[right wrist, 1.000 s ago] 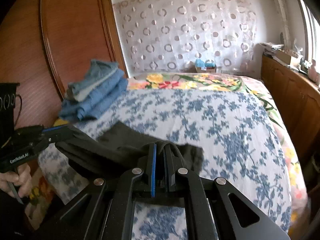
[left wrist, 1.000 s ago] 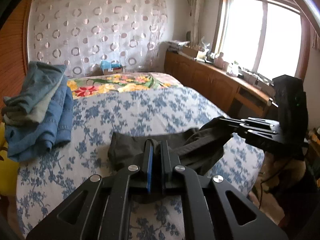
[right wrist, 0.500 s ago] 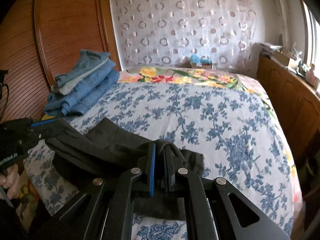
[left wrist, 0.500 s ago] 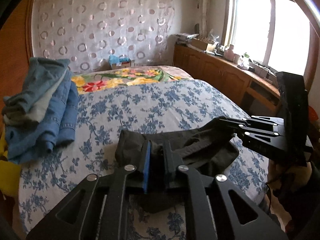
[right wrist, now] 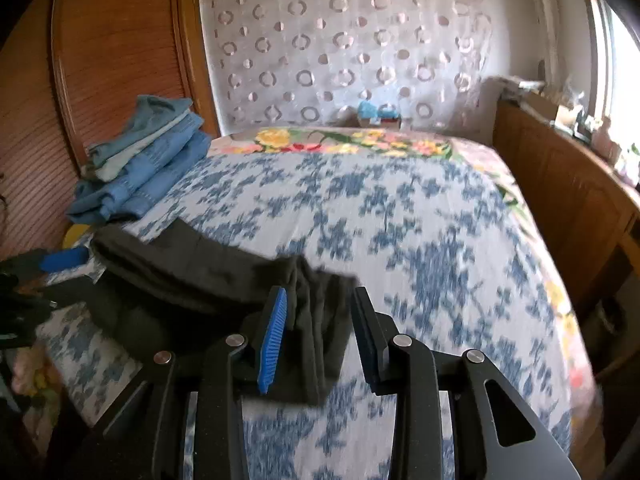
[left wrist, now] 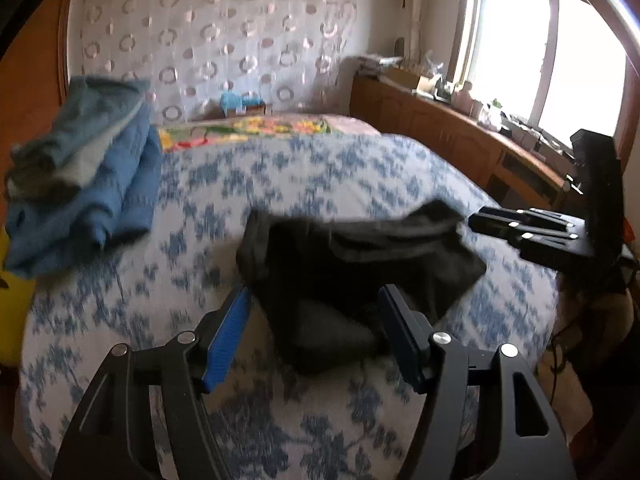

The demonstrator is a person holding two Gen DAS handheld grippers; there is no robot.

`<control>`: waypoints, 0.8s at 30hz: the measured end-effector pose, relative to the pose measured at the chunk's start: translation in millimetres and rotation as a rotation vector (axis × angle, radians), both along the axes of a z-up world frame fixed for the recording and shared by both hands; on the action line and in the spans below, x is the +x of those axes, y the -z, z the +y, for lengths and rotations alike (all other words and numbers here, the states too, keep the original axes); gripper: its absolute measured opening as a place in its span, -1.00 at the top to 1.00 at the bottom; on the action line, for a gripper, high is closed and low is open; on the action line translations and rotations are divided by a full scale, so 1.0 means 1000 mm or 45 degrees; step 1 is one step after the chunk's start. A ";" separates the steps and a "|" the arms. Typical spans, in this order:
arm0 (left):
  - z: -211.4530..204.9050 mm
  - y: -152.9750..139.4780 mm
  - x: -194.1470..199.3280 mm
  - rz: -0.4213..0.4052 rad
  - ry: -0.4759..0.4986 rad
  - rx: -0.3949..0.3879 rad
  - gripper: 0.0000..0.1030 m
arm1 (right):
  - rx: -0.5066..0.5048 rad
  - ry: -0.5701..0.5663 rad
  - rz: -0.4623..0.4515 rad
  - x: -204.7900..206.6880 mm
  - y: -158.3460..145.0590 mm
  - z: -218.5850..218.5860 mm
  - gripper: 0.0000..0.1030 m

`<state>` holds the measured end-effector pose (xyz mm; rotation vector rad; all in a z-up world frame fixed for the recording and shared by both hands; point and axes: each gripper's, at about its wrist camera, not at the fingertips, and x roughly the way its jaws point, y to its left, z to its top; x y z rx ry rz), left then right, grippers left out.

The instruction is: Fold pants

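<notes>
**Dark pants lie on the bed between two parted grippers**

We look across a bedroom: a bed (left wrist: 360, 184) under a white spread with blue flowers fills the middle, a sheer curtain with ring patterns (right wrist: 360, 52) hangs behind its head, and a low wooden cabinet (left wrist: 452, 136) runs below a bright window (left wrist: 548, 52) on one side. A reddish wooden wardrobe door (right wrist: 112, 52) stands on the other side. Near it, on the edge of the bed, we see a stack of folded blue jeans (left wrist: 84, 172), well apart from our work.

The dark pants (left wrist: 352, 256) lie folded in a thick bundle on the near part of the spread, a little rumpled, close to the foot edge of the bed.

Our left gripper (left wrist: 314, 316) has just been opening; its jaws now stand wide, one on either side of the near end of the bundle, and the blue pads do not press on the cloth. Our right gripper (right wrist: 318, 312) has also just been opening, but less far. A fold of the pants hangs between its jaws, and we see a gap between the cloth and each pad. Both views are blurred, so finer creases are hard to make out.
</notes>
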<state>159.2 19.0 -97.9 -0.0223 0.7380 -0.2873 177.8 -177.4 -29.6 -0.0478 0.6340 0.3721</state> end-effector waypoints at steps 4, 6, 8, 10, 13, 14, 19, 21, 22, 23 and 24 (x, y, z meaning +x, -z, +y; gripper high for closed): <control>0.002 0.016 -0.002 0.045 -0.002 0.001 -0.30 | 0.020 -0.032 0.050 -0.012 0.010 -0.010 0.33; 0.002 0.021 0.000 0.065 -0.001 0.007 -0.30 | 0.029 -0.058 0.079 -0.015 0.015 -0.011 0.33; 0.001 0.024 0.001 0.077 0.015 -0.004 -0.30 | 0.026 -0.073 0.099 -0.015 0.020 -0.012 0.33; -0.001 0.025 0.001 0.076 0.029 -0.011 -0.27 | 0.017 -0.075 0.112 -0.012 0.024 -0.010 0.33; -0.005 0.027 0.001 0.080 0.044 0.003 -0.09 | 0.018 -0.072 0.133 -0.005 0.026 -0.008 0.33; -0.006 0.028 0.002 0.081 0.054 0.006 -0.06 | 0.019 -0.073 0.140 -0.004 0.027 -0.006 0.33; -0.009 0.033 0.009 0.100 0.072 0.017 0.33 | 0.014 -0.069 0.149 0.000 0.031 -0.002 0.33; -0.010 0.031 0.009 0.089 0.077 0.025 0.54 | 0.008 -0.070 0.146 0.000 0.032 -0.001 0.52; -0.010 0.030 0.009 0.080 0.076 0.035 0.64 | -0.004 -0.070 0.138 0.000 0.032 -0.001 0.59; -0.010 0.029 0.008 0.072 0.076 0.039 0.67 | -0.012 -0.071 0.129 0.000 0.033 0.000 0.70; -0.009 0.027 0.006 0.059 0.071 0.032 0.70 | -0.006 -0.075 0.127 0.000 0.034 -0.001 0.78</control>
